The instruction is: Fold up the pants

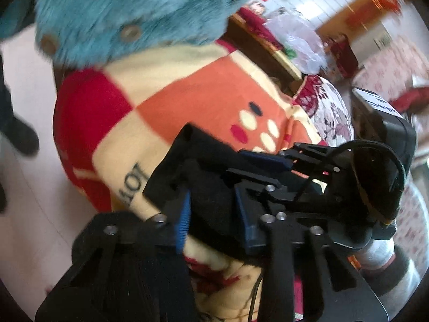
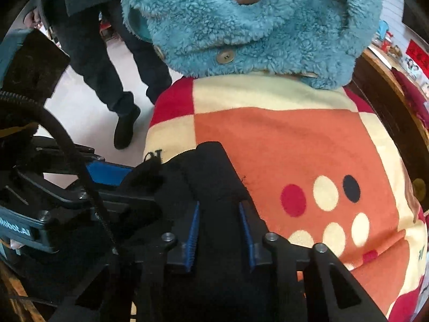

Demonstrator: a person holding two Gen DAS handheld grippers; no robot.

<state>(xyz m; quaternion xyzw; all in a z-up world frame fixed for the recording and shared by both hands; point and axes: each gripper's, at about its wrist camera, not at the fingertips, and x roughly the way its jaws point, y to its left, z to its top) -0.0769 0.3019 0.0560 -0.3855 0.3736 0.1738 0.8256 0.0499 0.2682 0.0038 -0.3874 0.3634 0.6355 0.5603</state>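
Note:
The black pants (image 1: 187, 158) (image 2: 211, 171) are bunched and held up over a checked orange, cream and red blanket (image 1: 187, 91) (image 2: 295, 145). My left gripper (image 1: 214, 204) is shut on a thick fold of the pants between its blue pads. My right gripper (image 2: 218, 214) is shut on another fold of the same black cloth. The two grippers are close side by side: the right one shows in the left wrist view (image 1: 308, 177), and the left one shows in the right wrist view (image 2: 107, 177).
A person in a teal fleece jacket (image 1: 128, 10) (image 2: 241, 21) stands at the blanket's far edge. Another person's dark legs (image 2: 102, 61) stand on the pale floor to the left. A plastic bag (image 1: 297, 40) and a floral cushion (image 1: 324, 107) lie to the right.

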